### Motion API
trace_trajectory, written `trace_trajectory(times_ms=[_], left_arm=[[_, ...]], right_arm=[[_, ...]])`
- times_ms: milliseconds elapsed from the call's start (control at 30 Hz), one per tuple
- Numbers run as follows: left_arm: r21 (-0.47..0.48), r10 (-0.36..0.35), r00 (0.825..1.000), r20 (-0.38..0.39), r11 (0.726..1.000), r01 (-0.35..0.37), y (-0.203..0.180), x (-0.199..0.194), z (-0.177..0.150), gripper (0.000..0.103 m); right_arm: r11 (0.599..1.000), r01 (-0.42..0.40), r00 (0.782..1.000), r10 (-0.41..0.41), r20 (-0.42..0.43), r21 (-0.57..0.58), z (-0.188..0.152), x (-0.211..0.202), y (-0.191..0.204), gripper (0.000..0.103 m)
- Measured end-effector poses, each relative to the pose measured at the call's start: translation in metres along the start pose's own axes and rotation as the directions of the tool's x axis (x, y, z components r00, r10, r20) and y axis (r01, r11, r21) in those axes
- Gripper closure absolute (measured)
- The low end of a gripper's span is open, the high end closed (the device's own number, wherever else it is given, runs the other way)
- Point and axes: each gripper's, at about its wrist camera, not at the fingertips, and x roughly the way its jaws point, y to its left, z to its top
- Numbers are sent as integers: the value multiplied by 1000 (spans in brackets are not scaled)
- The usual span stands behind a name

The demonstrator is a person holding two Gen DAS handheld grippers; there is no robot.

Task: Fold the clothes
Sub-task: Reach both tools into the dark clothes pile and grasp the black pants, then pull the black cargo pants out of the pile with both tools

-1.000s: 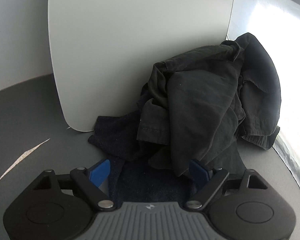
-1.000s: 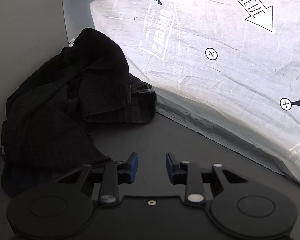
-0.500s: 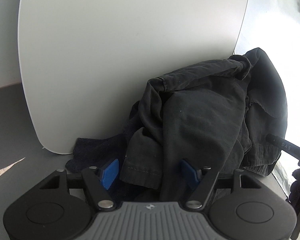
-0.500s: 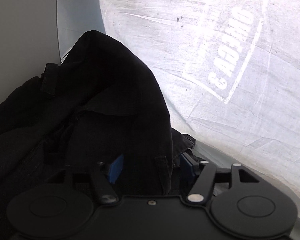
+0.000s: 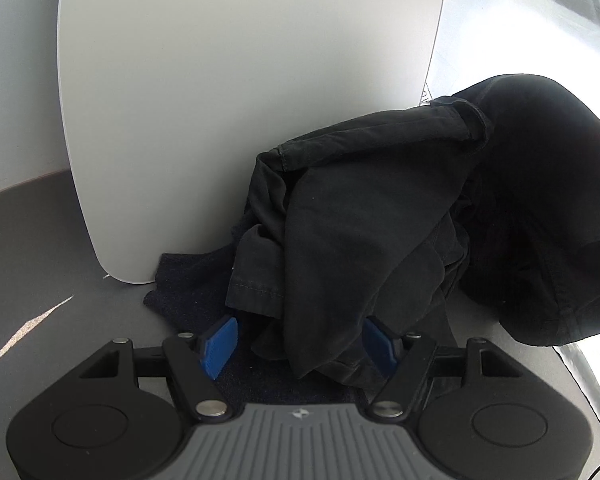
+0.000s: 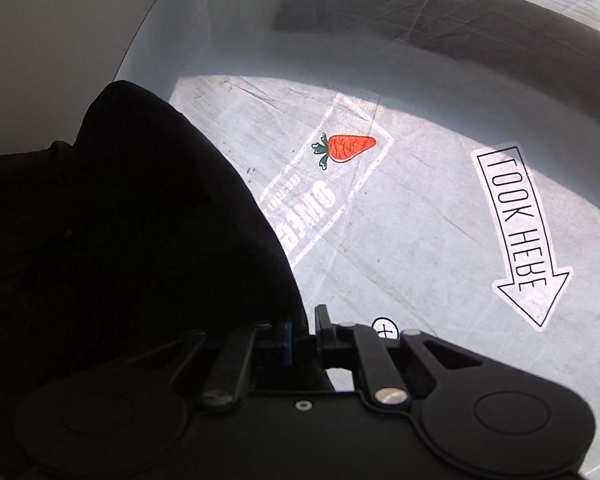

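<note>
On the tabletop point(image 5: 40, 240) our right hand-held gripper point(image 6: 304, 336) is closing on the heaped black garment point(image 5: 360, 240), left hand-held gripper point(image 5: 300, 340) wide astride its hem: risk we pinch several layers and lift the whole wad.

White board point(image 5: 240, 100) — perhaps sunlit — grey tabletop point(image 5: 40, 248).

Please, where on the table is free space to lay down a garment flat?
Bare grey table lies left of the black clothes pile, in front of the white board. It is crowded from the pile to the printed sheet, where cloth fills both grippers' reach.
</note>
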Motion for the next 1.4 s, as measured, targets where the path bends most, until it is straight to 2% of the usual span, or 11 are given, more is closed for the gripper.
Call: trace_trajectory(times_ms=[133,300,433,567,700,867,967,1067,1167,1333,1400], left_arm=[[66,-48,998,-27,997,50,-11,-41,-26,33],[110,-137,988,-66,984,143,-17,-102,-71,33],[138,-180,979,-94,972,192,-21,-153,-121,33],[118,-224,957,-187,962,248,-24,-190,-179,33],[153,-262,932,-250,940,305,-35,-214,-231,33],[183,-269,928,-260,929,320,-47,-229,-270,32],[169,-282,924,-259,929,330,-52,-236,-282,20],[166,-276,926,-259,931,324,-58,-242,-288,19],[176,-262,930,-256,934,312,-61,-243,-288,19],[144,-231,938,-257,951,274,-55,-233,-278,18],[137,-220,941,-256,956,261,-55,-225,-272,17]], right_arm=[[982,165,986,-164,10,-89,-37,-90,-56,93],[934,332,934,-345,-96,-132,-104,-221,-135,93],[847,490,822,-528,-214,-209,-165,-346,-200,93],[758,589,658,-652,-378,-281,-231,-447,-259,92],[781,597,538,-557,-633,-181,-298,-512,-305,88],[740,653,534,-299,-791,161,-354,-577,-310,64],[694,663,572,-229,-788,280,-358,-587,-313,56],[561,694,612,-130,-780,452,-366,-603,-327,48],[440,717,638,-101,-764,541,-372,-615,-337,39],[376,761,619,-178,-765,528,-362,-623,-338,25],[302,750,649,-164,-743,588,-365,-626,-341,19]])
